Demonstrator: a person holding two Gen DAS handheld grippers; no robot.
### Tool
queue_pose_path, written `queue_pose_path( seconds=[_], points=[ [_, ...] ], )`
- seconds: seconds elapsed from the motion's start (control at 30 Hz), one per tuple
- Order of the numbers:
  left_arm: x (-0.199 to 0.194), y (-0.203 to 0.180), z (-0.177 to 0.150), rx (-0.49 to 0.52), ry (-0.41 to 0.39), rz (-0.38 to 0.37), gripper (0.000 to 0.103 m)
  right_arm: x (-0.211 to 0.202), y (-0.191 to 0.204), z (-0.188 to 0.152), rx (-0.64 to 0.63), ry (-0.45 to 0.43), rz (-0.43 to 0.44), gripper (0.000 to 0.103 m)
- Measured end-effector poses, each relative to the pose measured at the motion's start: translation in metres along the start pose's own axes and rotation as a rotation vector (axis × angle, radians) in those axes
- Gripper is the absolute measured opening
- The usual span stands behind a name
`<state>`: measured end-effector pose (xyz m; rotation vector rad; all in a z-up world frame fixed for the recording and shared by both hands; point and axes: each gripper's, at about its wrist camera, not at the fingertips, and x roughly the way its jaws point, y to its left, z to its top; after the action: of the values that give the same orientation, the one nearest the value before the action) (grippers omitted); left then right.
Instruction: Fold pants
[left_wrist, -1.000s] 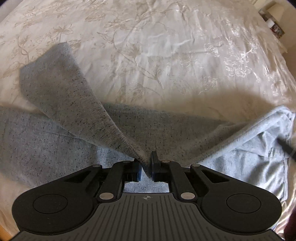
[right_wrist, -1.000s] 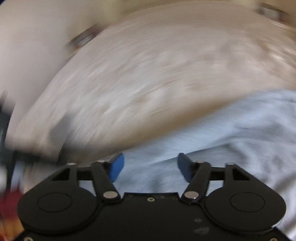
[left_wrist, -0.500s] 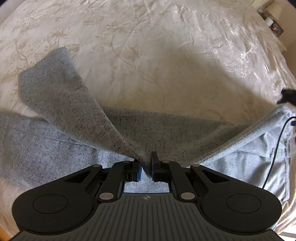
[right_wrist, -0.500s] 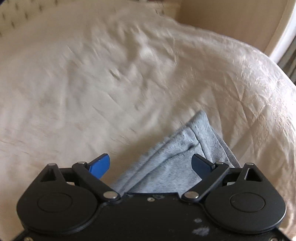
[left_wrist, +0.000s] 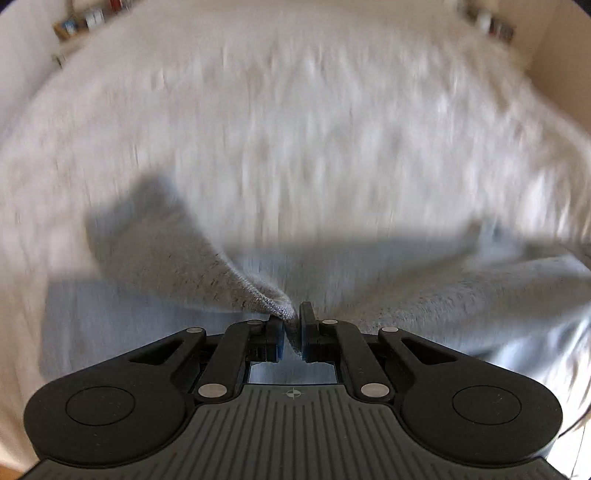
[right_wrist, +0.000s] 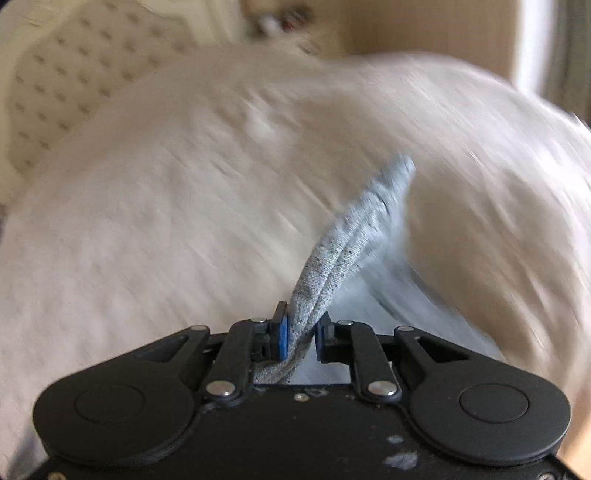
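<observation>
- Fingers both sides clamped on pants (left_wrist: 229, 266): left gripper (left_wrist: 291, 323) pinching an edge, right gripper (right_wrist: 300, 334) gripping a bunched hem.
- Pants draped over bed (left_wrist: 295, 129), spreading 9 to 3 o'clock.
- Mid-fold lift, prob; next: carry edge across w/ even tension.

Grey speckled knit pants (left_wrist: 192, 266) lie spread, one fold lifted, their bunched edge (right_wrist: 351, 236) raised.
</observation>
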<state>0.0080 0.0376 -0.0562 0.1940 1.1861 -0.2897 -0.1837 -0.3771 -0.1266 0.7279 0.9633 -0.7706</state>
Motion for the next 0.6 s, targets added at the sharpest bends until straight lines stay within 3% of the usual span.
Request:
queue_pose_path(
  seconds=[0.07,0.13,0.23,0.4,0.47,0.53,0.6],
  points=[
    [0.024,-0.008,-0.025,0.025,0.092,0.032,0.008,0.026,-0.029,-0.032,0.065,0.113,-0.038,0.014],
    [0.035,-0.012,-0.039,0.044,0.129,0.055,0.008,0.037,-0.043,-0.050,0.082,0.137,-0.042,0.014],
    [0.034,-0.013,-0.045,0.028,0.133,0.070,0.008,0.032,-0.048,-0.051,0.085,0.108,0.004,0.014],
    [0.009,-0.012,-0.041,-0.008,0.029,0.069,0.008,-0.004,-0.031,-0.032,-0.077,-0.033,0.096,0.013],
    [0.014,-0.018,-0.041,-0.003,0.046,0.082,0.009,-0.004,-0.036,-0.029,-0.099,-0.058,0.104,0.013],
    [0.033,-0.021,-0.046,0.004,0.099,0.090,0.011,0.015,-0.048,-0.031,-0.096,0.003,0.059,0.013],
    [0.058,-0.023,-0.051,0.006,0.180,0.113,0.011,0.044,-0.060,-0.039,-0.101,0.112,-0.007,0.020]
  ],
)
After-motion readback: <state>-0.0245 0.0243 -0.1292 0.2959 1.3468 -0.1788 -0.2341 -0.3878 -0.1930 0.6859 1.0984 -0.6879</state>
